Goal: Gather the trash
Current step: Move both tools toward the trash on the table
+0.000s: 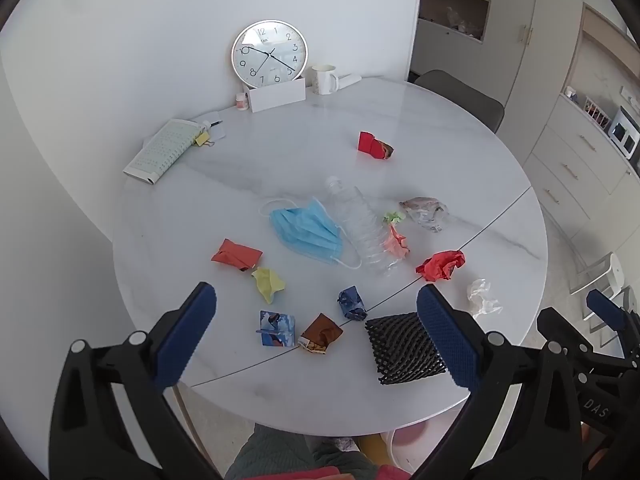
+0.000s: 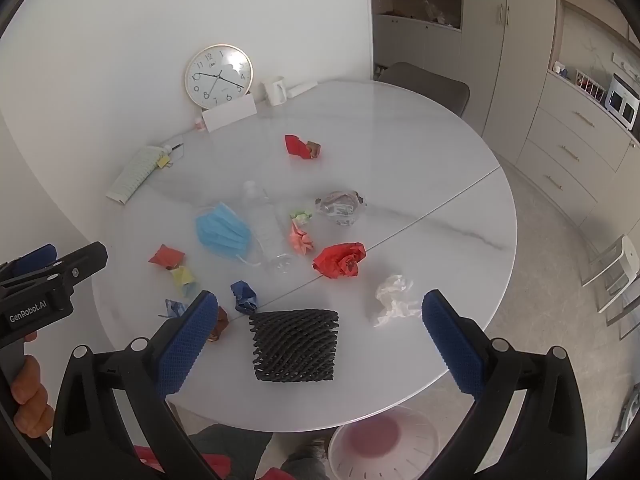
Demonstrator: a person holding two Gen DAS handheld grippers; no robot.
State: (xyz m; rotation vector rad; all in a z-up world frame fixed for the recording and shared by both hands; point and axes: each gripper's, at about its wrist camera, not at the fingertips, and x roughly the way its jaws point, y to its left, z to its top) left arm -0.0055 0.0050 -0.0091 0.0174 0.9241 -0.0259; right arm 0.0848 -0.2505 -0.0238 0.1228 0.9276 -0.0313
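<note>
Trash lies scattered on a round white marble table [image 1: 460,168]. There is a blue face mask [image 1: 306,232], a clear plastic bottle [image 1: 362,228], a black foam net [image 1: 402,348], red crumpled paper [image 1: 440,266], a white plastic wad [image 1: 482,298], and several small coloured wrappers. My left gripper [image 1: 316,332] is open and empty above the near table edge. My right gripper [image 2: 320,336] is open and empty, above the black foam net [image 2: 296,346]. A white bin [image 2: 384,444] with a pink bottom stands on the floor under the table edge.
A wall clock [image 1: 270,53] leans on a white box at the back, with a mug [image 1: 324,79] beside it. A keyboard-like pad [image 1: 162,151] lies at the back left. A grey chair [image 1: 460,96] and cabinets [image 1: 568,168] stand to the right.
</note>
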